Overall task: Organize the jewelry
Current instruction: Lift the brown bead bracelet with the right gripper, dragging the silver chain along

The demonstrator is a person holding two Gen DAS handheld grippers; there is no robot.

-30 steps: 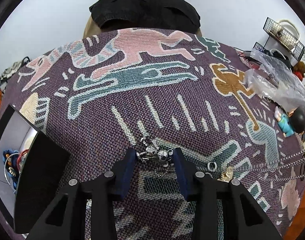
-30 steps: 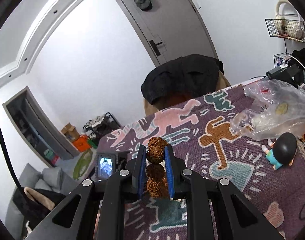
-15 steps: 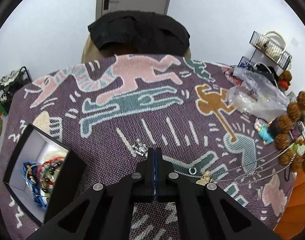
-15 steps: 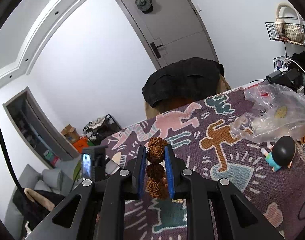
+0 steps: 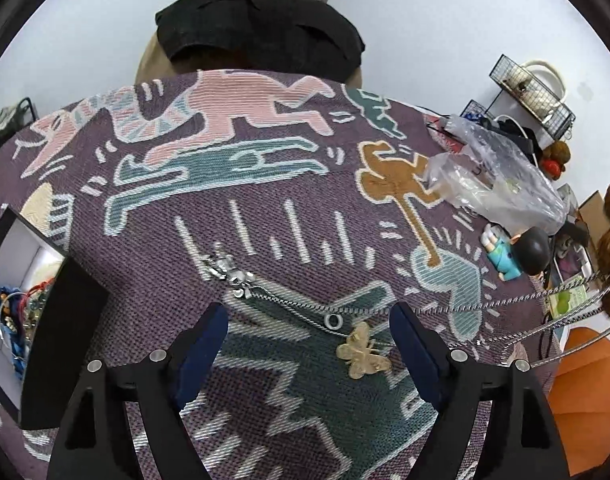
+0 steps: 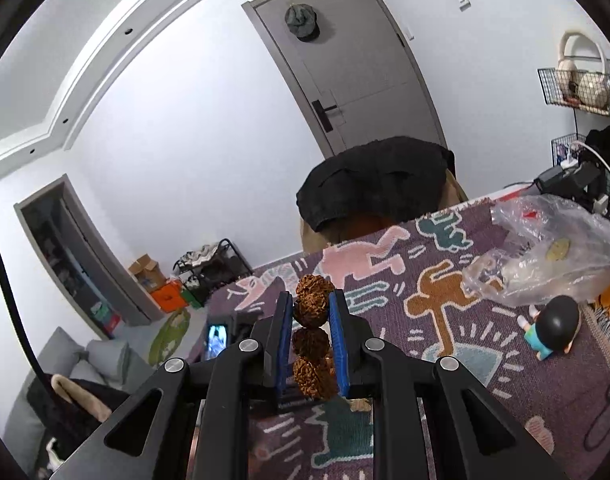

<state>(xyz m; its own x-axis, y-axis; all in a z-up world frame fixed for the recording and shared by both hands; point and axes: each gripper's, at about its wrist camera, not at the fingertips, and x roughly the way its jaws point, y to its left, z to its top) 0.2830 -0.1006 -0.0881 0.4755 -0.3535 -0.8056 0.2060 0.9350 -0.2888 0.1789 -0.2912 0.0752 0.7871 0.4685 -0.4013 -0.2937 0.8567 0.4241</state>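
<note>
From my right wrist view, the right gripper [image 6: 311, 312] is closed on a string of rough brown beads [image 6: 311, 338], four of which show stacked between the blue pads [image 6: 337, 344], the top one above the fingertips. Beyond lies a purple patterned cloth [image 6: 485, 360] carrying a crumpled plastic bag [image 6: 553, 256] and, just beside it, a dark-haired figurine [image 6: 553, 326]. A dark garment [image 6: 377, 180] drapes a chair [image 6: 457, 190] at the far edge, before a grey door [image 6: 357, 76].

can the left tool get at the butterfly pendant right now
Probably yes: the left tool is open, and the butterfly pendant lies flat on the rug between its fingers with nothing over it, only its thin chain attached.
</note>
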